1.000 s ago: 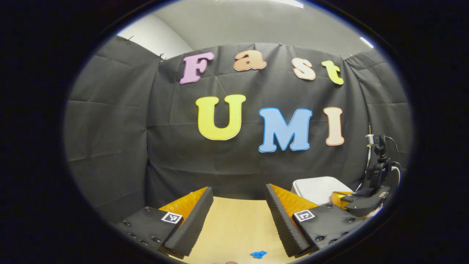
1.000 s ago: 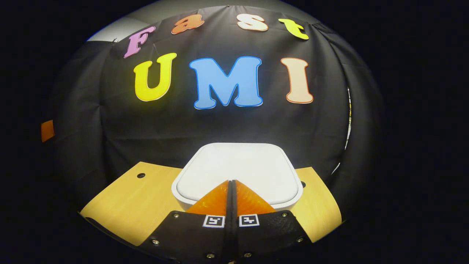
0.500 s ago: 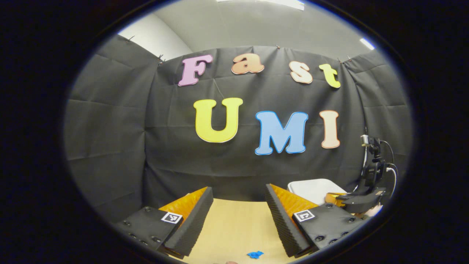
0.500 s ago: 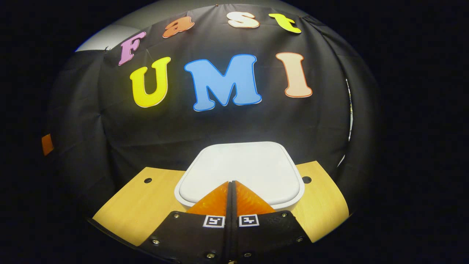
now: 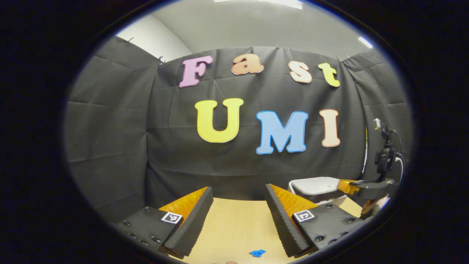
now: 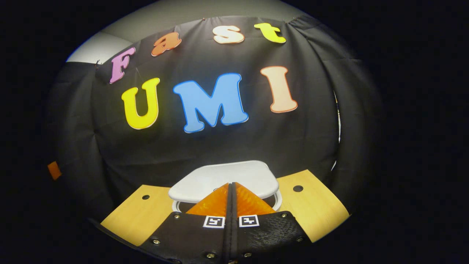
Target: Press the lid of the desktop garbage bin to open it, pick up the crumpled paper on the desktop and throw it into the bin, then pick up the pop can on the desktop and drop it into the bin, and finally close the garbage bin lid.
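My right gripper (image 6: 231, 190) has its fingers pressed together with nothing between them, tips at the near edge of the white rounded-square plastic lid (image 6: 223, 178) of the desktop bin, low in the middle of the right gripper view; the lid stands tilted, a dark gap showing above the white rim (image 6: 278, 200), so I judge the catch released. It looks light, stiff and slick, best pushed flat near the front edge, not pinched. My left gripper (image 5: 238, 216) hangs wide open and empty over the pale wooden desk (image 5: 234, 227), the bin (image 5: 315, 189) at lower right of its view. A small blue scrap (image 5: 257, 253) lies at the bottom edge
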A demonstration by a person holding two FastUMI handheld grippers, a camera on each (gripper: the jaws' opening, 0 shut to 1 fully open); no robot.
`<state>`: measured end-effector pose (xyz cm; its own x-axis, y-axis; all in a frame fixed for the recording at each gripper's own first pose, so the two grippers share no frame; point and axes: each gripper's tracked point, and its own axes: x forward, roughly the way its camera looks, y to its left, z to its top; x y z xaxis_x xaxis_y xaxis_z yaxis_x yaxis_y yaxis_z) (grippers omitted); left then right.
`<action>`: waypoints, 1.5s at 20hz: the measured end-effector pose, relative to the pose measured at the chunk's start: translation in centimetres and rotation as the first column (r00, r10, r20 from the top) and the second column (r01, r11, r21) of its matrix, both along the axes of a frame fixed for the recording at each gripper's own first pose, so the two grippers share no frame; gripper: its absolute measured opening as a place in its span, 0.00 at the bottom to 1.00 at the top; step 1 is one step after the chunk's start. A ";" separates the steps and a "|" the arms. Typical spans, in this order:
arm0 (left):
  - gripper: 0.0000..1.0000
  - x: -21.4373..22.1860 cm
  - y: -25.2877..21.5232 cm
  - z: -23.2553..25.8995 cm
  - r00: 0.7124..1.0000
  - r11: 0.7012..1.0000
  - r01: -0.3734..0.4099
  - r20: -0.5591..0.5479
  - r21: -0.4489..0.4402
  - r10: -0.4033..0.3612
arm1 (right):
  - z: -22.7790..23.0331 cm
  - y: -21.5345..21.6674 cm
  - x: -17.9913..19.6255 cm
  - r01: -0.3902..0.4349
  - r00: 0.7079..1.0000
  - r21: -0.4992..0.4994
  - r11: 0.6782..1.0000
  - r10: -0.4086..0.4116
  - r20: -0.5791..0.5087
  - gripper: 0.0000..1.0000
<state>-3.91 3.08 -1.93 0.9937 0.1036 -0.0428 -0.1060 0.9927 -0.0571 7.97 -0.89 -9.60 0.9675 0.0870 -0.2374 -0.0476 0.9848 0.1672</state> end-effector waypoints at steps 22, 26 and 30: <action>0.94 2.0 -4.1 -1.4 0.992 0.992 0.126 -0.007 -0.006 -0.126 | 9.5 -0.8 -4.3 -0.007 0.979 -0.040 0.999 0.015 0.202 0.58; 1.00 2.2 -4.4 -1.3 0.990 0.990 0.140 0.007 0.004 -0.140 | 9.1 -0.7 -4.7 -0.008 0.981 -0.047 0.999 0.017 0.195 0.99; 0.94 3.0 -4.9 -4.6 0.985 0.985 0.170 -0.042 -0.003 -0.170 | 9.7 -0.7 -5.3 0.002 0.978 -0.046 0.999 0.008 0.207 0.99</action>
